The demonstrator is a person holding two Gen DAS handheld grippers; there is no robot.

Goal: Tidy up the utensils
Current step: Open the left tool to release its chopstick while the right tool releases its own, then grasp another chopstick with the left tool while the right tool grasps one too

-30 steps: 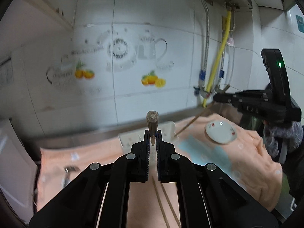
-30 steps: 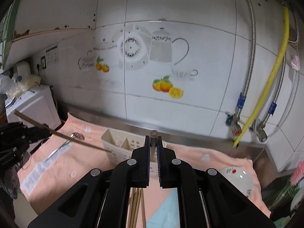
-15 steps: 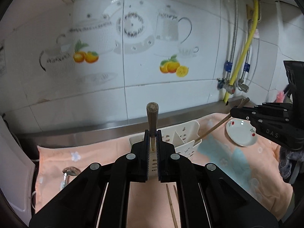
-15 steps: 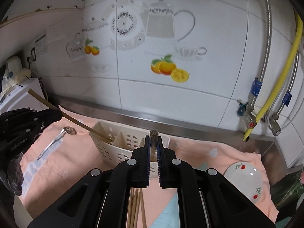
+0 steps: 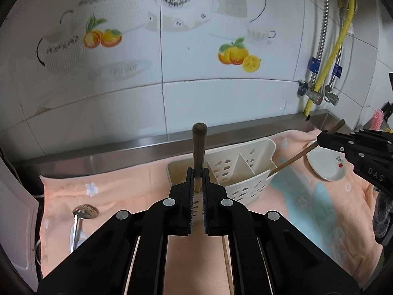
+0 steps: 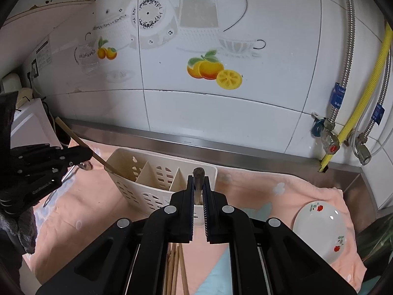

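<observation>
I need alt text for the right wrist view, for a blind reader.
The right tongs grip a wooden chopstick over the right end of a white utensil caddy; the left tongs hold another chopstick at its left end.

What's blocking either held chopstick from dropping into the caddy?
Nothing visible. The left chopstick has its tip at the left-end compartment of the caddy; the right chopstick has its tip at the right-end rim. Both openings look unobstructed.
</observation>
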